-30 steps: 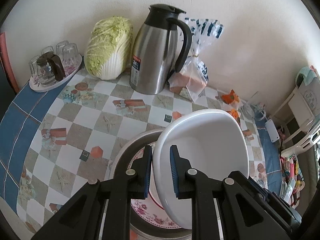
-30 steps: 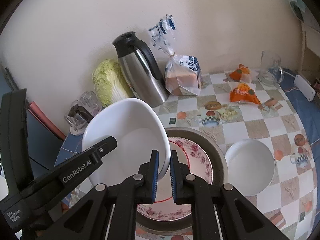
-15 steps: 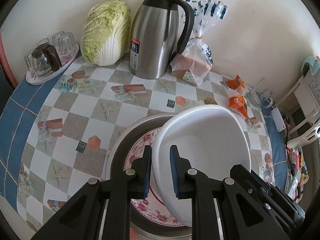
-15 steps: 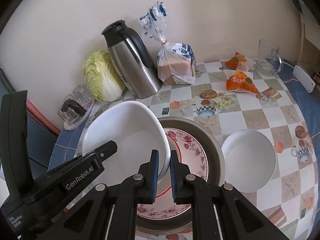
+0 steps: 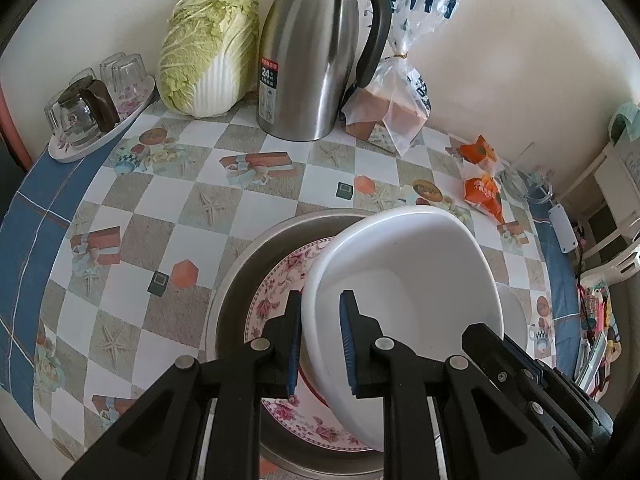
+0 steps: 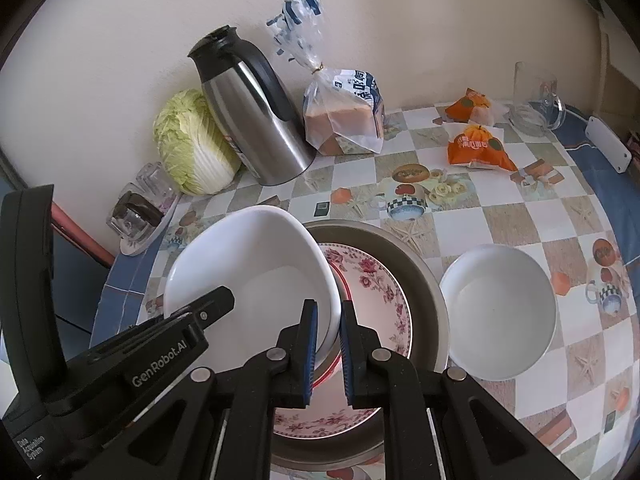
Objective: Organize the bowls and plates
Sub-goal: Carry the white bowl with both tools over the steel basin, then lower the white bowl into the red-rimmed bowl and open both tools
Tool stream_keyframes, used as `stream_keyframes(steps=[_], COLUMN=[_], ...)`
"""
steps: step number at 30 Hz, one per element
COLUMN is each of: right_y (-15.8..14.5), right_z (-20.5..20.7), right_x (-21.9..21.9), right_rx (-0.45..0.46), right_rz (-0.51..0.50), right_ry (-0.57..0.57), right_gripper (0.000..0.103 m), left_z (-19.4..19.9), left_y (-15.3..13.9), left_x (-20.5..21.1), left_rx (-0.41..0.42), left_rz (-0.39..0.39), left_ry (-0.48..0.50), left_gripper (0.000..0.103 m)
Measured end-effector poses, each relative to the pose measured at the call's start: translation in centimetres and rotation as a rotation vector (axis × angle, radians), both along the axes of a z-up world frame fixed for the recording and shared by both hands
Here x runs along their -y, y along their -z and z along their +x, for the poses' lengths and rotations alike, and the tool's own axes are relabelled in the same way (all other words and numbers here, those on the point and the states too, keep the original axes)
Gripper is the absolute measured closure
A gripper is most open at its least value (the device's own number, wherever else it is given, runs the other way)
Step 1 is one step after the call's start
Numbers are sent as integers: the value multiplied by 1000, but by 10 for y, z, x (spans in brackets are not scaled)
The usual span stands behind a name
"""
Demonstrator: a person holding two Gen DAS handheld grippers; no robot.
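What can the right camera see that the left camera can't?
Only the right wrist view shows the whole second white bowl sitting on the tablecloth beside the metal pan, and the left gripper from the side.

Only the left wrist view shows the right gripper's body and the white shelf off the table's edge.

Both show the big white bowl held at its rim by both sets of jaws, tilted above the flowered plate, plus the steel jug, cabbage and bread bag.
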State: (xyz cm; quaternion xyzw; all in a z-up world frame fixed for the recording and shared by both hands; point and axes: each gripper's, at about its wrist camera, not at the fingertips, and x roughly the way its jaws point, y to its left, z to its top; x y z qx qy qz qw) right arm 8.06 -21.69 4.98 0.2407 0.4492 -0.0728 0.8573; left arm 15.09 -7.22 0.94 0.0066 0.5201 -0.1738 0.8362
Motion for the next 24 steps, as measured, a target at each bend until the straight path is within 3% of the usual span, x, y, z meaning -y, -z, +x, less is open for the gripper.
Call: stream_keyframes(steps=[24], right_y=[11], right_z=[4], right_x=[2], right_rx=[-34], right_rz=[23], right_ry=[1], right_gripper=[90], left_z=[0], left_y=[5], left_x=[5], left_rx=[-1], left_rz=[35], left_ry=[17], left_gripper=[85])
